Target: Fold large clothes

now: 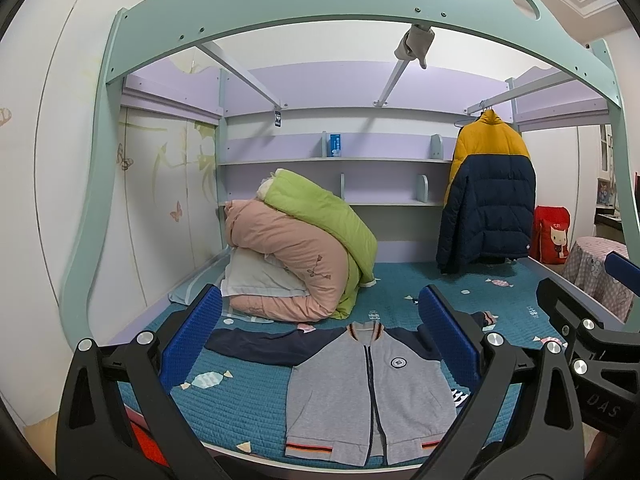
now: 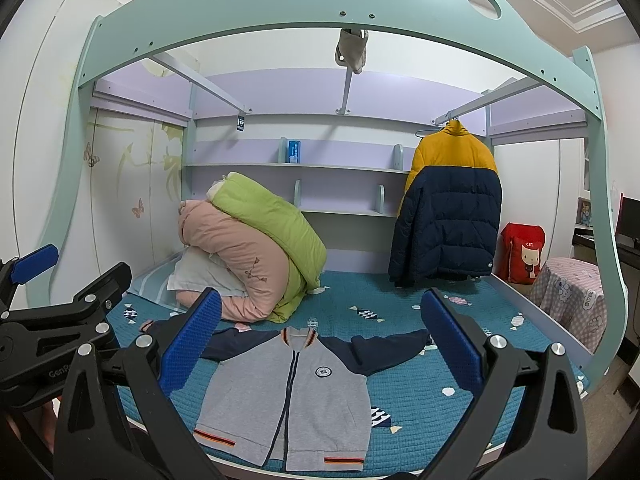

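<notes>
Item: grey zip jacket [image 1: 370, 392], navy sleeves spread, flat on my teal quilted bedspread [image 1: 240, 408]. My left gripper [image 1: 320, 336] and right gripper [image 2: 322, 338]: jaws apart, above it, holding nothing.

I see a pink quilt [image 1: 292, 264] and a green quilt [image 1: 324, 216] piled on the blue bed cover [image 1: 240, 408]. A yellow and blue puffy coat [image 1: 488, 196] hangs nearby.
</notes>
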Demonstrator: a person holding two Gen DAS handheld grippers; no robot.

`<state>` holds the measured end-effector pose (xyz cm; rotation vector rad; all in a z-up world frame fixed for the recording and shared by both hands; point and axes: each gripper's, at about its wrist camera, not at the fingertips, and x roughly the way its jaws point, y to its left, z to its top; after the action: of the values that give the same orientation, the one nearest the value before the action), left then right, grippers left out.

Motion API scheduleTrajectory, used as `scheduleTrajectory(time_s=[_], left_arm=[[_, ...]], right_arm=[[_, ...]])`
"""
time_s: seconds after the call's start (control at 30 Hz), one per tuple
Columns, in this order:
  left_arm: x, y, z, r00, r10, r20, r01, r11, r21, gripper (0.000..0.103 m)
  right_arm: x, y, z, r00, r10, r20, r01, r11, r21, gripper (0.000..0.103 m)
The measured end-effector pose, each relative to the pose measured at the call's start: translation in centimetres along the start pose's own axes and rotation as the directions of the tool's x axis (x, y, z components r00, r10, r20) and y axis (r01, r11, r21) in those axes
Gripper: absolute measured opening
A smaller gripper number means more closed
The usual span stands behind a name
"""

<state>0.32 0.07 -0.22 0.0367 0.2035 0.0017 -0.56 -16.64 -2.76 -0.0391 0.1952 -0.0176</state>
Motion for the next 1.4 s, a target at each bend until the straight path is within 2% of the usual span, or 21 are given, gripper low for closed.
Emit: scheduleTrajectory(time_s=[1.4], left_arm=[[-0.5,1.7,-0.2,1.000,0.005,-0.002,-0.005,1.000,-0.002,0.098]], right_arm=[[-0.1,-0.3,-0.1,1.000,-0.002,0.002,0.002,1.000,-0.003,0.096]])
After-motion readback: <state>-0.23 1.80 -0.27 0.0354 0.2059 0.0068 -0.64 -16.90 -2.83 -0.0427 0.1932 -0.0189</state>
